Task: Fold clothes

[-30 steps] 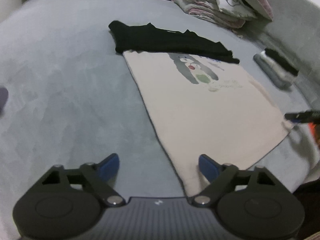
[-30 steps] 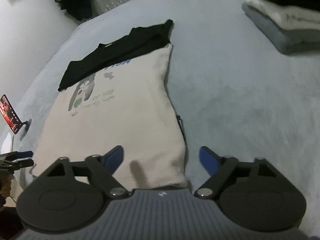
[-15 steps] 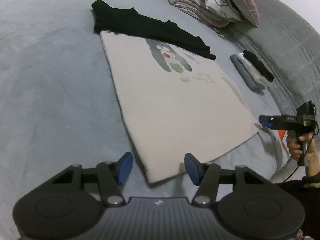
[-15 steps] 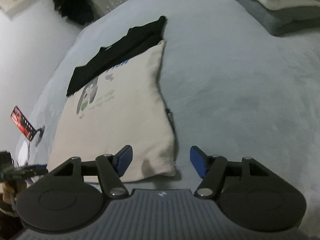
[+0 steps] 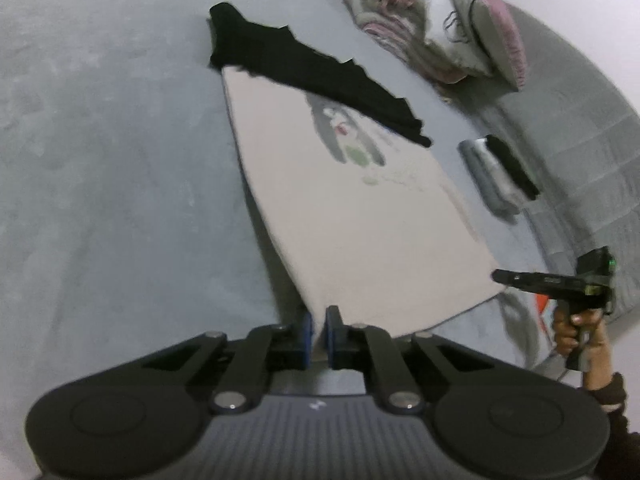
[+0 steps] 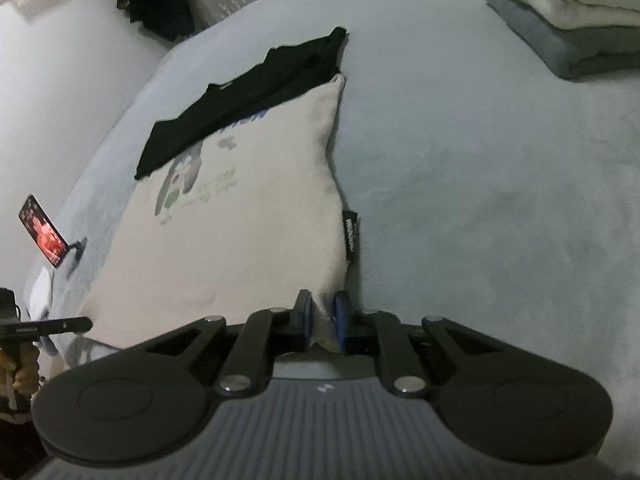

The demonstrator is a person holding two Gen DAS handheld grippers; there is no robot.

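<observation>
A cream T-shirt [image 5: 352,208] [image 6: 240,240] with a cartoon print lies flat on the grey bed [image 5: 100,160], its black top part [image 5: 320,72] [image 6: 240,96] folded over at the far end. My left gripper [image 5: 318,320] has its jaws closing on the near left hem corner, blue pads pressing the cloth. My right gripper [image 6: 322,308] has its jaws closing on the near right hem corner, a bunch of cloth pinched between its pads. Each gripper also shows in the other's view: the right gripper [image 5: 498,276] held by a hand, the left gripper [image 6: 86,323] at the edge.
A stack of folded clothes [image 5: 496,176] [image 6: 560,28] sits to the right of the shirt. A pile of bedding [image 5: 432,28] lies at the far end. A phone on a stand [image 6: 42,232] stands left of the shirt. A black label [image 6: 350,236] sticks out at the shirt's right edge.
Both grippers went from wide open to shut, each over a near hem corner of the shirt. The left wrist view rolled a little.
</observation>
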